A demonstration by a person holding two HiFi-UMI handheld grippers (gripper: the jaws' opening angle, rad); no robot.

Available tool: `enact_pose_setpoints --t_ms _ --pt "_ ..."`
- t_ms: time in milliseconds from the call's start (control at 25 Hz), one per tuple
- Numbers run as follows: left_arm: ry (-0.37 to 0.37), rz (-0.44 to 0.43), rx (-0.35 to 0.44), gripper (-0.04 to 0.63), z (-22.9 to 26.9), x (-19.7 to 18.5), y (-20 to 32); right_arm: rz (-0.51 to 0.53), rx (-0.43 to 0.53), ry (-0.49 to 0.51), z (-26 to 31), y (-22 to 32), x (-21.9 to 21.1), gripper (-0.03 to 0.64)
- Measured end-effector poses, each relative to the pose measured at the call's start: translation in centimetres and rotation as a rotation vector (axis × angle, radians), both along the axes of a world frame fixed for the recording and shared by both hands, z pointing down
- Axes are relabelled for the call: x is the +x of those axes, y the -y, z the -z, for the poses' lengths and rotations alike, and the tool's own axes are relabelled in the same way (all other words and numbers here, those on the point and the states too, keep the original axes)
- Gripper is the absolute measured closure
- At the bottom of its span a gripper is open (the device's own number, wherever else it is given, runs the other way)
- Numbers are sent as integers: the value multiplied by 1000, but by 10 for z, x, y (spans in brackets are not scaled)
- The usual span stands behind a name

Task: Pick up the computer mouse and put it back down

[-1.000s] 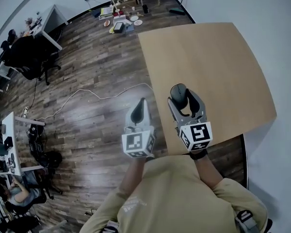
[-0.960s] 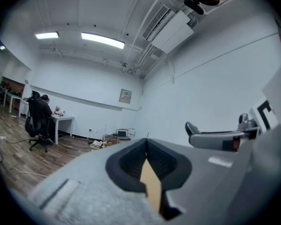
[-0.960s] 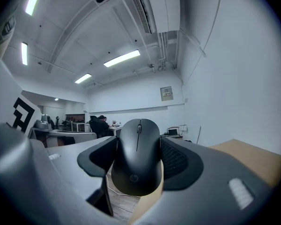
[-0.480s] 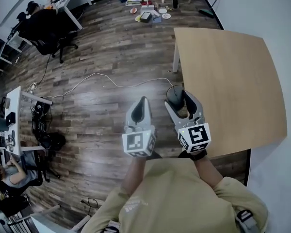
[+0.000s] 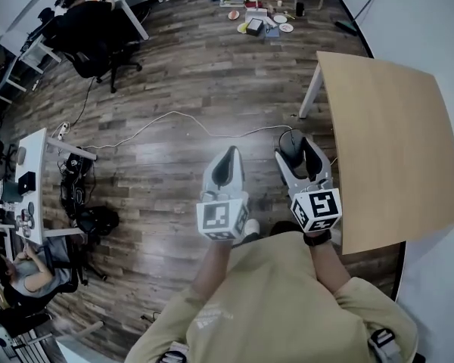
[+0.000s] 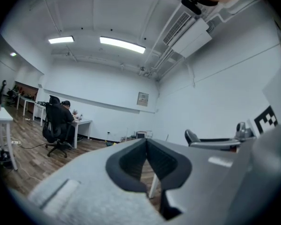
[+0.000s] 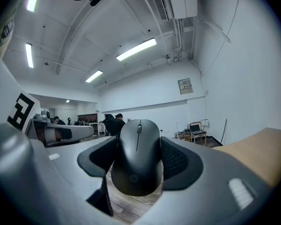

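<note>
Computer mouse, just one, sits pinched in the right claw, while the left claw is pressed together.

We are holding the left gripper and the right gripper side by side over bare wooden floor, so room is lying open ahead and to the left. The table is crowding the right side, its leg standing just ahead of the right gripper. A white cable is trailing across the floor ahead, and desks and office chairs are lining the far left.
</note>
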State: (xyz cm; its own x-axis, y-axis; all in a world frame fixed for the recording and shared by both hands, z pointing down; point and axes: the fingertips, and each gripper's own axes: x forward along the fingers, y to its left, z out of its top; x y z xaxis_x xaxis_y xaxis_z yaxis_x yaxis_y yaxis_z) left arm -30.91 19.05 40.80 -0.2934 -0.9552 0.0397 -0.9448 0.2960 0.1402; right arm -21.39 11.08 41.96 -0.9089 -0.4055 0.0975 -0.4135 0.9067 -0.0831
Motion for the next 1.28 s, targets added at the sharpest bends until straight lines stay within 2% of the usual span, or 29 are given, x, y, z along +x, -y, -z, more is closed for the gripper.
enact_pose_setpoints --t_ms 200,360,480,640,760,920,1280 --pt "-20 -2 -4 597 -7 -29 16 -4 -2 4 -2 15 -31 321" --pt "-30 -56 5 597 -6 -40 65 -40 -8 1 -3 58 -43 321" --pt "-11 -75 3 597 -9 -52 118 -56 -11 -5 -9 107 -50 321" --pt "-15 -125 29 597 -2 -54 216 -77 21 25 1 187 -57 321" --pt "42 -167 39 597 15 -44 293 -101 79 40 25 246 -55 321" --pt "163 -256 34 597 37 -7 386 -253 172 -32 44 340 -22 321" --pt "121 -583 -40 597 -2 65 559 -573 8 -31 -8 489 68 321"
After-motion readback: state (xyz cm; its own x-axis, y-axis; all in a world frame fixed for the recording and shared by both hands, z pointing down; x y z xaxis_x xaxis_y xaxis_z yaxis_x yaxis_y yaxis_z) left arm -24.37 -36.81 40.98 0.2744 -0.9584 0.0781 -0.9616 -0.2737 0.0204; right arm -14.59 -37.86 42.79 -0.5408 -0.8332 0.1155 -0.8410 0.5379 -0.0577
